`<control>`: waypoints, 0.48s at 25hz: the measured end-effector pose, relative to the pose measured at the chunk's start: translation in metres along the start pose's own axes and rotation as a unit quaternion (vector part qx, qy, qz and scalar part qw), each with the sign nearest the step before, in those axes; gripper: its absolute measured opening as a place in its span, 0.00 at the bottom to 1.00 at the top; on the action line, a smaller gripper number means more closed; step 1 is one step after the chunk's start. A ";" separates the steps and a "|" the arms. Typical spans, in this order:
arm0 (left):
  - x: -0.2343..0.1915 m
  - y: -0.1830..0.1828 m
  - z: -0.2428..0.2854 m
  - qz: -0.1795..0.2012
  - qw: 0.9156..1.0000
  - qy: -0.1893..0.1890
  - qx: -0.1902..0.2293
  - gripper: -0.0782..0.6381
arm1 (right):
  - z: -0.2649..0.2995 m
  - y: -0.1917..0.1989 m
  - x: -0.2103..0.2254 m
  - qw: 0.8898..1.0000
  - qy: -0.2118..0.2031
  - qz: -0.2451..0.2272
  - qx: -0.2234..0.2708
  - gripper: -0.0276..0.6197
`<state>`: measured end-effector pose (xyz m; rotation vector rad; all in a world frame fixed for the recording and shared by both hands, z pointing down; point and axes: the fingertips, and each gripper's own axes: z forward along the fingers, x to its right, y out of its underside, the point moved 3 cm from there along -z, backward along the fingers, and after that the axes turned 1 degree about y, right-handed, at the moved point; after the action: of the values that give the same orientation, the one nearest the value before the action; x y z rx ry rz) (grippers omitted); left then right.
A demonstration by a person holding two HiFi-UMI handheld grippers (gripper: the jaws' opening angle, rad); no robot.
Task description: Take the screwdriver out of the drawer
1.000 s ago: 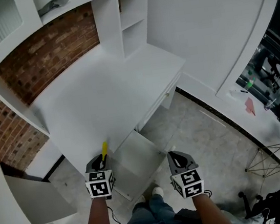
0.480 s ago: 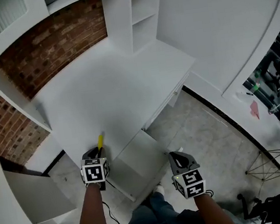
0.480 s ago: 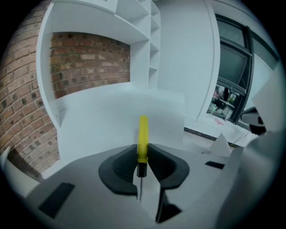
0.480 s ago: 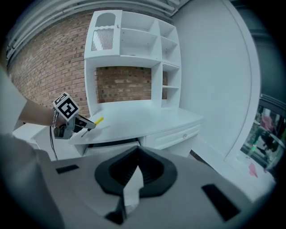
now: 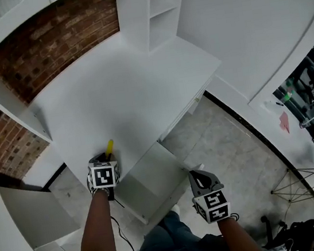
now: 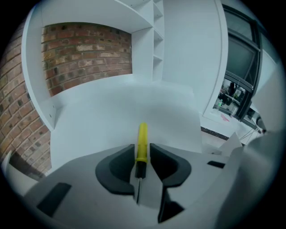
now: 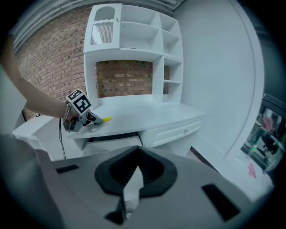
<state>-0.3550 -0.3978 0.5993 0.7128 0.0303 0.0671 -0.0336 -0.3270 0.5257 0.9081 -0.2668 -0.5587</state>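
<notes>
A yellow-handled screwdriver [image 5: 109, 146] [image 6: 142, 143] [image 7: 106, 119] lies between the jaws of my left gripper [image 5: 105, 156] [image 6: 142, 153], just above the front edge of the white desk top [image 5: 123, 92]. These jaws are opening; a thin gap shows beside the handle, and its tip points back at the camera. The white drawer [image 5: 147, 178] [image 7: 111, 139] stands pulled out below the desk, to the right of that gripper. My right gripper [image 5: 197, 175] [image 7: 135, 163] hangs in front of the drawer, shut and holding nothing.
A white hutch with shelves [image 7: 134, 44] rises at the back of the desk against a brick wall [image 5: 59, 46]. A second, closed drawer with a knob [image 7: 185, 131] sits to the right. The person's legs [image 5: 167, 242] stand by the open drawer.
My left gripper has carried the screwdriver away from the drawer, leftward and down onto the desk's front edge. The right gripper has barely moved.
</notes>
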 end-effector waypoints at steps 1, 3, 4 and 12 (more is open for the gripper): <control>0.001 -0.002 -0.001 -0.001 1.000 0.003 0.005 0.32 | 0.000 -0.002 0.001 1.000 0.000 -0.001 0.002 0.06; 0.004 -0.007 -0.007 -0.005 1.000 0.008 0.020 0.40 | -0.001 -0.007 0.004 1.000 0.001 -0.004 0.008 0.06; 0.005 -0.010 -0.012 -0.007 0.999 0.011 0.030 0.41 | -0.002 -0.010 0.006 1.000 0.002 -0.005 0.011 0.06; 0.006 -0.035 -0.081 -0.021 0.990 0.015 0.137 0.43 | -0.016 -0.055 0.022 0.997 0.008 -0.035 0.062 0.06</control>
<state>-0.3508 -0.3714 0.5152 0.9858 0.0846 0.0334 -0.0271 -0.3559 0.4720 1.0452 -0.2577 -0.6045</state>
